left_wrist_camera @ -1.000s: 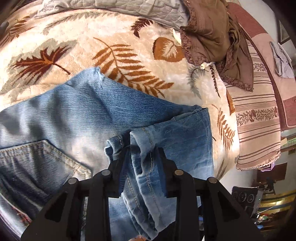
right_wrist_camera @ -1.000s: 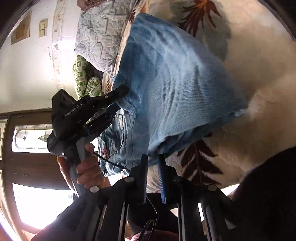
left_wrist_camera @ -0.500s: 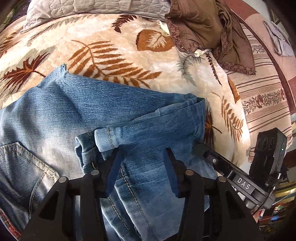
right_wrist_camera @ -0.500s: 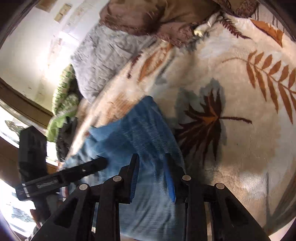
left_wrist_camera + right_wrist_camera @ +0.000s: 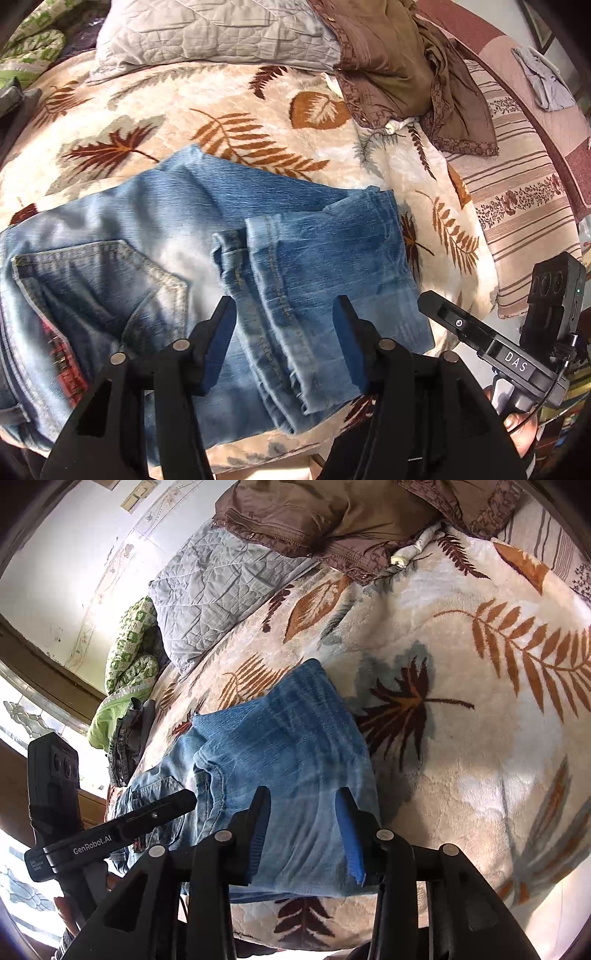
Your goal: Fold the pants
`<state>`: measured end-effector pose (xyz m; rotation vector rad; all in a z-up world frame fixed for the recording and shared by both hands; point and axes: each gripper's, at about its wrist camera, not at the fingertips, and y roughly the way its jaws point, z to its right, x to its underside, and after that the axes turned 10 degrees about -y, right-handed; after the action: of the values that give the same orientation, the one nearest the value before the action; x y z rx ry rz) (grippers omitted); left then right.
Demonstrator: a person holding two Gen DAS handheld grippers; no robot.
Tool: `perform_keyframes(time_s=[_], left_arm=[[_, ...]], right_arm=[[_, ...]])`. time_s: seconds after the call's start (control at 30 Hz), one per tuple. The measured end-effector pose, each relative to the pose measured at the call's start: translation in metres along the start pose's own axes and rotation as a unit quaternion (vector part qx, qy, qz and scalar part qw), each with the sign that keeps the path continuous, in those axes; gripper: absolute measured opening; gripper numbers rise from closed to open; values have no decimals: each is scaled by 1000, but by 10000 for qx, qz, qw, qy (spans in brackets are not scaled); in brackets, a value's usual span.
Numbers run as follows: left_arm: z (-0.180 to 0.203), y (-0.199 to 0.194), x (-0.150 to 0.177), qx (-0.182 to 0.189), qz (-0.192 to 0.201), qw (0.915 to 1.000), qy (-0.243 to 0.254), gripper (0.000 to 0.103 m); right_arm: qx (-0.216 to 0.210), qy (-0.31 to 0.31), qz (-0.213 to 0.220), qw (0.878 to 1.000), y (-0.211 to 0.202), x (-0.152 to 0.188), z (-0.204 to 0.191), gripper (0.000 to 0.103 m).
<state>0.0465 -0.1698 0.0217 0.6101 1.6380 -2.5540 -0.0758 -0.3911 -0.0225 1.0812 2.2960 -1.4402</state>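
Left wrist view: the jeans lie folded on the leaf-patterned bed blanket, hems laid over the seat. Both the left gripper and right gripper are opening, nothing pinched. The fold should be smoothed flat before being halved again.

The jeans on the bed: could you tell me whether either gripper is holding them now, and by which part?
Neither. The left gripper and right gripper are both opening above the jeans, fingers clear of the denim.

jeans waistband cut off at left edge, hand mostly hidden behind right tool's handle
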Motion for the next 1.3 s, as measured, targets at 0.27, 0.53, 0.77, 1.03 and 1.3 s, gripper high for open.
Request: perform_keyframes(time_s=[0.27, 0.53, 0.77, 1.03, 1.3], left_arm=[[-49, -59, 19, -356, 603, 9967, -416, 71], [-109, -93, 36, -772, 990, 9881, -893, 77], [-157, -104, 47, -1122, 1095, 9800, -1225, 77], [-258, -112, 46, -426, 677, 9625, -2590, 77], [-281, -99, 38, 132, 422, 9543, -2957, 77]], right_arm=[[-18, -307, -227, 9993, 10, 7, -54, 63], [194, -1025, -643, 9925, 37, 13, -120, 78], [439, -1749, -690, 9812, 49, 21, -167, 84], [351, -2827, -527, 9571, 52, 41, -219, 84], [159, -3647, -393, 9302, 64, 63, -262, 85]])
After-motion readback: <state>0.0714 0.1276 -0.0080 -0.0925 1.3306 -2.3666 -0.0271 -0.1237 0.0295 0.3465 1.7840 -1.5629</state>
